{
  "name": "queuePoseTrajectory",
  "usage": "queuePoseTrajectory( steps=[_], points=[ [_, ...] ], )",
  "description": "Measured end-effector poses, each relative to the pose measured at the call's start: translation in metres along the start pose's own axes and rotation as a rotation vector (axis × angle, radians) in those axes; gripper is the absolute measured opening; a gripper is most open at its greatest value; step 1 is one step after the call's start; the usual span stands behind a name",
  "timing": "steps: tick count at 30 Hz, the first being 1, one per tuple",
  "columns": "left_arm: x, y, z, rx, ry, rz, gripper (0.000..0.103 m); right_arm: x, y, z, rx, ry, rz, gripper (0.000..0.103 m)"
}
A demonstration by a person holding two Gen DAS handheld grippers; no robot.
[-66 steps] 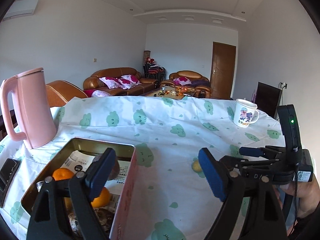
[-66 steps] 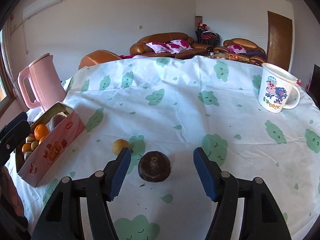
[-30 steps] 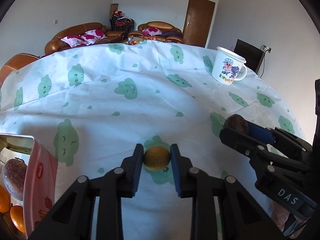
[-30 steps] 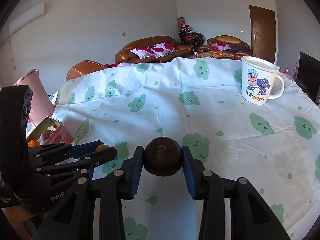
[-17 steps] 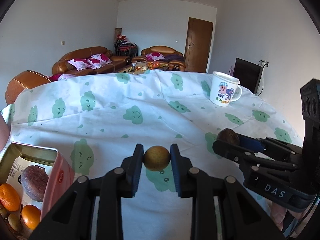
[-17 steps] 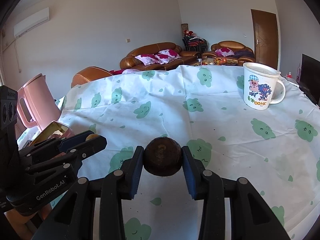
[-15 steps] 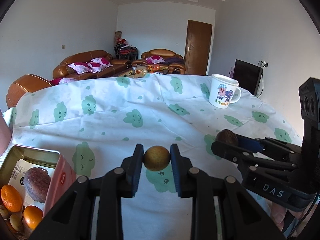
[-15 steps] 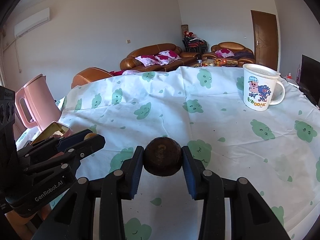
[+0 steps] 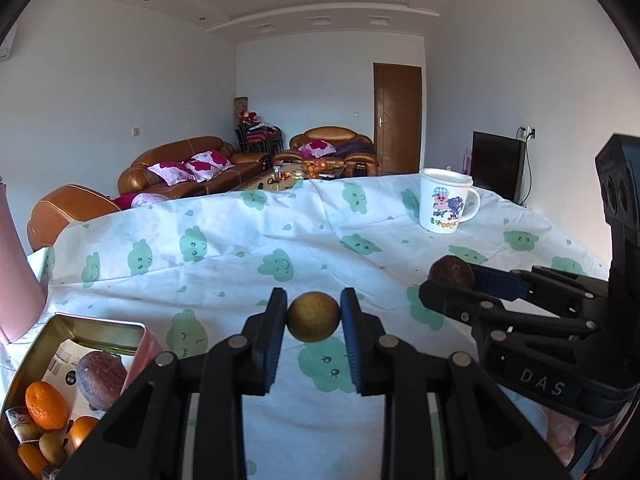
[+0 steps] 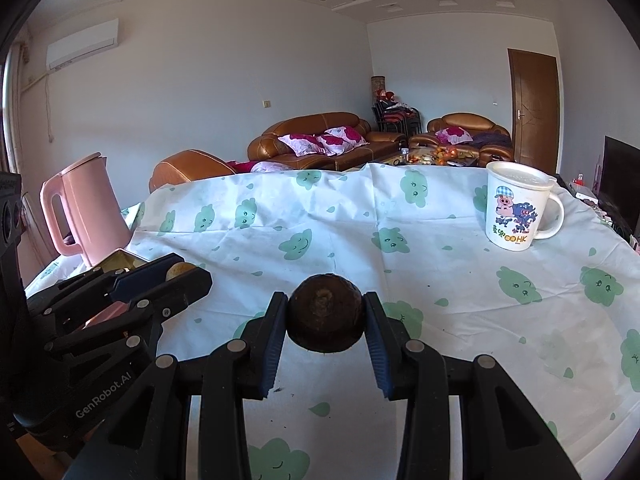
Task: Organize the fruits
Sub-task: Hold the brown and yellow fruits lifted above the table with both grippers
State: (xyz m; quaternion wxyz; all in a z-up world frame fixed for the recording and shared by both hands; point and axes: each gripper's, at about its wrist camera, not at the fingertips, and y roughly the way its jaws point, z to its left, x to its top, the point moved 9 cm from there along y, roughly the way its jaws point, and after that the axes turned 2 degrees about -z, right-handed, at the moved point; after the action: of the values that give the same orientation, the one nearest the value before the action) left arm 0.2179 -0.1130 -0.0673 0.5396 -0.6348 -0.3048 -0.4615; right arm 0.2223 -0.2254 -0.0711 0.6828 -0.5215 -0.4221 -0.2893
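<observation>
Since the frame half a second back, both grippers have risen a little and the tin box has slid further into the lower-left corner of the left wrist view, so more of its contents show. The left gripper [image 9: 314, 316] is clamped on the small yellow-brown fruit [image 9: 314, 317], which sits squarely between the blue pads at the fingers' tips, clear of the counter [image 9: 240, 264]. The right gripper [image 10: 325, 324] is closed in the same way on the dark round fruit [image 10: 325, 322], also lifted off the cloth.

The tin box [image 9: 94, 322] lies down and to the left of the left fingers, near them, with oranges and a purplish fruit already inside. It is well apart from the right gripper, which hangs to the right of the left one. The left hand is judged the nearer for the next drop, needing a short swing left and down over the open box. The box's long axis runs roughly toward the camera. The pink kettle [image 10: 86, 210] stands just behind it.
</observation>
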Motion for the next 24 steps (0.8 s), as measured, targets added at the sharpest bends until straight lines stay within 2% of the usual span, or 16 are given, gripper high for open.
queuePoseTrajectory(
  steps=[24],
  points=[
    [0.004, -0.023, 0.009, 0.028, -0.042, -0.09, 0.029, 0.009, -0.023, 0.008, 0.01, -0.045, -0.123, 0.04]
  ],
)
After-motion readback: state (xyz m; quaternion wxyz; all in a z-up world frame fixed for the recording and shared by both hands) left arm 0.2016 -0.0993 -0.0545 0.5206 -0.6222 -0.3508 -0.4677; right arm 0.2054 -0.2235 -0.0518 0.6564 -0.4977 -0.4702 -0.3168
